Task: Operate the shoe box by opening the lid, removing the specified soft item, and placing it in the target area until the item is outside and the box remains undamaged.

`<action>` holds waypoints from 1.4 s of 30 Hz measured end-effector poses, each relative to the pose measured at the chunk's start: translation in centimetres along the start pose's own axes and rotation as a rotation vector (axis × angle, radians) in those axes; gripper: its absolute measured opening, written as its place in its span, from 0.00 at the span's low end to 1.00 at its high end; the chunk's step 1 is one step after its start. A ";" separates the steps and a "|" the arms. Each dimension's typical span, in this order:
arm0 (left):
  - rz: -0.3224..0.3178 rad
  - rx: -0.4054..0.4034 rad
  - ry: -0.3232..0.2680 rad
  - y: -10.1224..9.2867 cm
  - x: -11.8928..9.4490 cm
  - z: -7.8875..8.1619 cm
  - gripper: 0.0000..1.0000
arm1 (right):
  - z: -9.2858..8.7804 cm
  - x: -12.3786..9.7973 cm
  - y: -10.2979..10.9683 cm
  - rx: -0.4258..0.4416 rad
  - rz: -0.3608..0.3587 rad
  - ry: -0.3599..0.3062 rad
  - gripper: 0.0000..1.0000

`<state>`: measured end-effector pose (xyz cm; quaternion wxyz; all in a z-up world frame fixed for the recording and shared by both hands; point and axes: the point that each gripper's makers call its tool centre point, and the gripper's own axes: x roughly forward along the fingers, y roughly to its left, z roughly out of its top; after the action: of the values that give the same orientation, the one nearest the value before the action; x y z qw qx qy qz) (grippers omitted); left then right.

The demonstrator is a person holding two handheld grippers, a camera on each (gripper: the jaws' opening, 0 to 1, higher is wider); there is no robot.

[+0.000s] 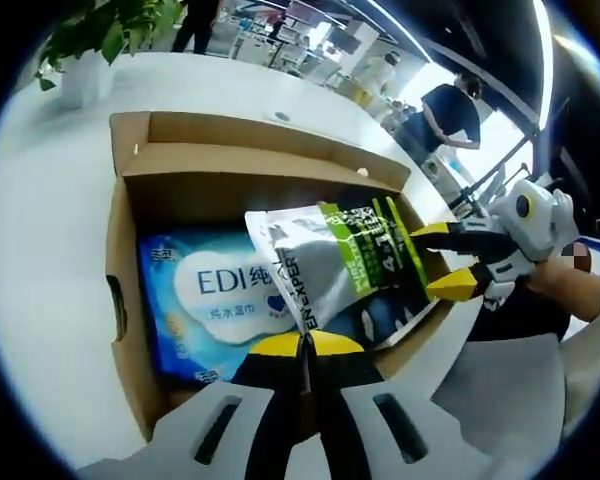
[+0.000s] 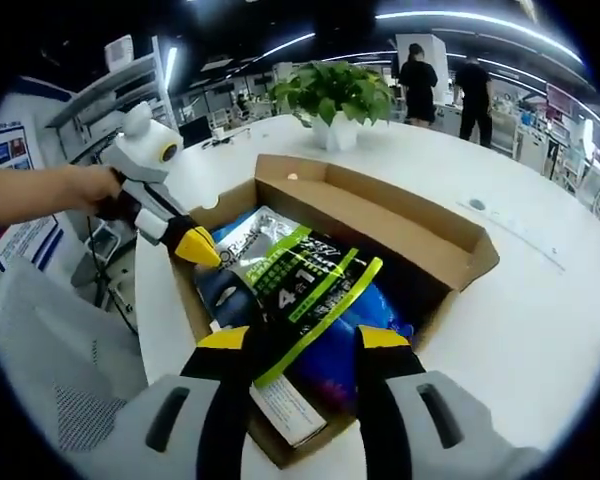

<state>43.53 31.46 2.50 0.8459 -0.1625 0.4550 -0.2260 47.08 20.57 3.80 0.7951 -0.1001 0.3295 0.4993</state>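
An open cardboard shoe box (image 1: 125,260) (image 2: 380,205) lies on a white table, its lid folded back. Over the box hangs a silver and green soft pouch (image 1: 330,265) (image 2: 290,265), lifted above a blue wet-wipes pack (image 1: 215,290) (image 2: 380,310). My left gripper (image 1: 302,345) is shut on the pouch's near edge, and in the right gripper view it (image 2: 195,245) comes in from the left, pinching the pouch's corner. My right gripper (image 2: 302,340) stands open with the pouch's green-striped end between its jaws. It reaches in from the right (image 1: 442,258) in the left gripper view.
A potted plant (image 1: 85,60) (image 2: 330,100) stands on the round white table (image 1: 40,220) (image 2: 540,300) beyond the box. Bare tabletop surrounds the box. People (image 2: 420,75) stand in the background among shelves and desks. A small dark item lies under the pouch in the box.
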 end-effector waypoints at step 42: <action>-0.038 0.153 -0.015 -6.2 -0.1 3.0 0.00 | 2.5 -6.5 -2.1 0.189 -0.078 -0.122 0.01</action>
<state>44.55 26.47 7.20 0.8548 -0.1076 0.4268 -0.2749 48.08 16.03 9.38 0.8383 -0.0068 0.3221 0.4397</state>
